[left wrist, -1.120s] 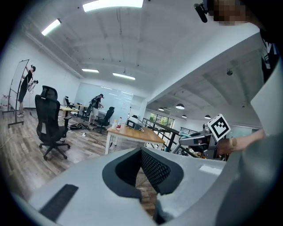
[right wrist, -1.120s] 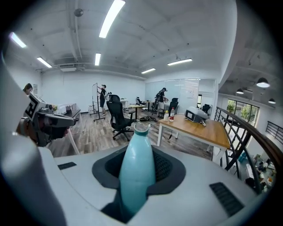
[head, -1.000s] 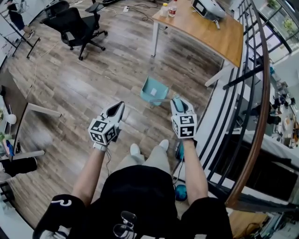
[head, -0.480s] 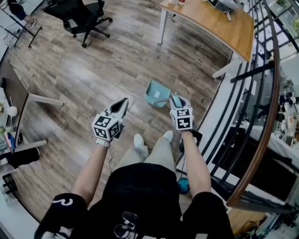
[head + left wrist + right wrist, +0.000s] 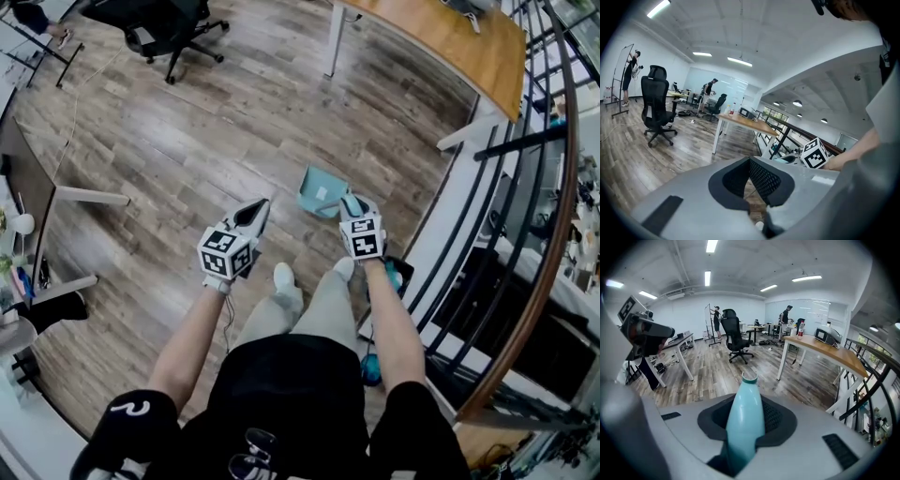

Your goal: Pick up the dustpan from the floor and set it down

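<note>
A person stands on the plank floor [image 5: 187, 141] of an open office with a gripper in each hand, white shoes [image 5: 283, 277] planted between the two tools. The right gripper [image 5: 351, 204] is clenched on the teal handle [image 5: 743, 418] of the dustpan [image 5: 319, 191]. In the right gripper view we see the smooth, tapering shaft run up between the dark pads, which press it from both sides, and its open rim pokes out past the jaw tips toward the room. From the head view the pan itself sits low, just ahead of that gripper and of the person's right foot. We cannot tell whether its underside rests on the boards or hangs just clear of them. The left gripper [image 5: 255, 212] is held apart from the dustpan, off to the person's left, its jaws drawn together on nothing. In the left gripper view only floor shows through the slit between the pads, and the right gripper's marker cube [image 5: 814, 153] appears at that view's right. Beyond the dustpan stands a wooden-topped table [image 5: 441, 37] on white legs, with a black office chair [image 5: 155, 23] well off to its left. A dark railing [image 5: 539, 187] curves along the person's right. At the far end of the room, in the right gripper view, we make out two people [image 5: 786, 317] standing by desks.
</note>
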`<state>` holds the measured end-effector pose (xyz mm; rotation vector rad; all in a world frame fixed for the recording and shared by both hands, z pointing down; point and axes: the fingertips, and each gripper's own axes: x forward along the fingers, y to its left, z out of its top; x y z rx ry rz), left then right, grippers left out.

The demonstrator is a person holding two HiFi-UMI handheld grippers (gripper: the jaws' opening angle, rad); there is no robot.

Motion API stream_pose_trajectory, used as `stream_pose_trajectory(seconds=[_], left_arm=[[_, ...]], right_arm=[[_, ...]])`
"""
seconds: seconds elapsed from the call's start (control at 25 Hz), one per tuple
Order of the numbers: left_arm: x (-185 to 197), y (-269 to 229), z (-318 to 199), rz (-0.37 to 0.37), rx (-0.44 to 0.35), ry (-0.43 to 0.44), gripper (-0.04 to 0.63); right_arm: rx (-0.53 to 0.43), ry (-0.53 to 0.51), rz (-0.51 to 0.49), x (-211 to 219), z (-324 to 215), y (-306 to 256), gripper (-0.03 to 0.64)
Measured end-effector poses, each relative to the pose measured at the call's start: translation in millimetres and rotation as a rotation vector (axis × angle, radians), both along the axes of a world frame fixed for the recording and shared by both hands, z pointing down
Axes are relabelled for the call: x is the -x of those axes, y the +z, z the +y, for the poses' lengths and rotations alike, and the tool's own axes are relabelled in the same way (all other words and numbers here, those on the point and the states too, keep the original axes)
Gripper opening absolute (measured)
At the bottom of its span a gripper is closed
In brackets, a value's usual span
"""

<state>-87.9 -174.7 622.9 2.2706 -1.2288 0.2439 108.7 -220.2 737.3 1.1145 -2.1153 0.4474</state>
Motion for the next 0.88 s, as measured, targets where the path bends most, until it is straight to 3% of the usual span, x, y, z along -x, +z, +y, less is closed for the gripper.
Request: stream_pose_trajectory(seconds=[0.6, 0.88], left_arm=[[15, 59, -34, -0.02, 0.092, 0.011, -0.002], [24, 74, -29, -0.021, 0.125, -0.009, -0.002]], right_arm=[[0.039, -0.015, 0.046, 20, -48, 71, 0.091], [0.117, -0.04, 0.102, 23, -39, 109, 0.091]])
